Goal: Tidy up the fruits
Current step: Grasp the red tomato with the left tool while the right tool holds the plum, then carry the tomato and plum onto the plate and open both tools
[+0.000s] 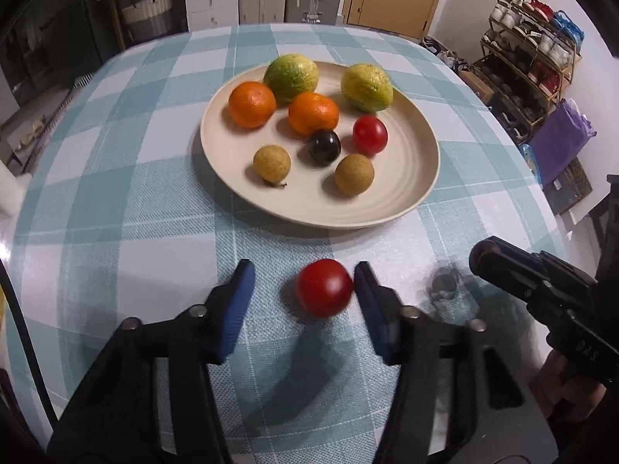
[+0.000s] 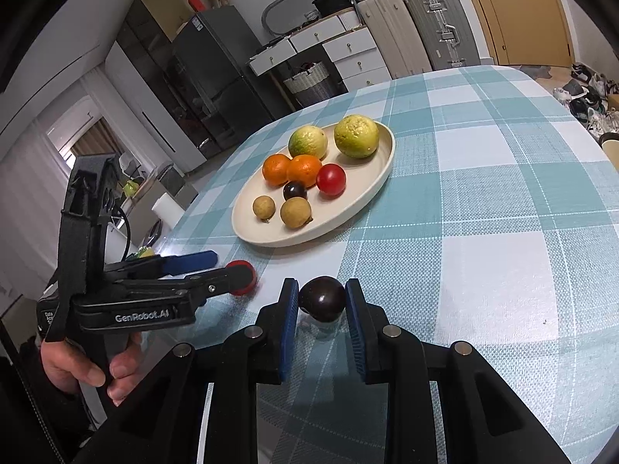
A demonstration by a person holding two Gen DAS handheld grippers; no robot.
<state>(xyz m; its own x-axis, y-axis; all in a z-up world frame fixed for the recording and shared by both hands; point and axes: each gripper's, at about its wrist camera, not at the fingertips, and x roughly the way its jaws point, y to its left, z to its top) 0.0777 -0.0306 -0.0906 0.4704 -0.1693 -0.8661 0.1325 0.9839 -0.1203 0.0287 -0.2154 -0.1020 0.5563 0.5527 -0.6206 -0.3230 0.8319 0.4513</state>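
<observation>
Left gripper (image 1: 303, 282): black frame, blue pads, jaws spread wide; inner pad touches a round red tomato (image 1: 324, 287), outer pad stands clear of it. Nothing clamped.
Round red tomato: on the checked cloth near the table's near edge, just short of the plate's near rim.
Right gripper (image 2: 322, 301): black frame, blue pads, jaws narrowed onto a glossy dark purple round fruit (image 2: 322, 298), pads touching both its sides, low over the cloth.
Left hand (image 2: 83, 367): fingers wrapped round the handle from below, gripper levelled, fingers pointing toward the table's middle.
Lettering: "GenRobot.AI" in white on the left gripper's body, read in the right wrist view; a small label behind it too blurred to read.
Table (image 1: 116, 193): covered in teal-and-white checked cloth.
Cream round plate (image 1: 406, 201): toward the table's middle, well in from the far edge.
Plate contents: two green-yellow fruits (image 1: 291, 78) at the far rim, two oranges (image 1: 252, 104) before them, one red tomato, one dark fruit, two tan round longans (image 1: 271, 163) nearest the near rim.
</observation>
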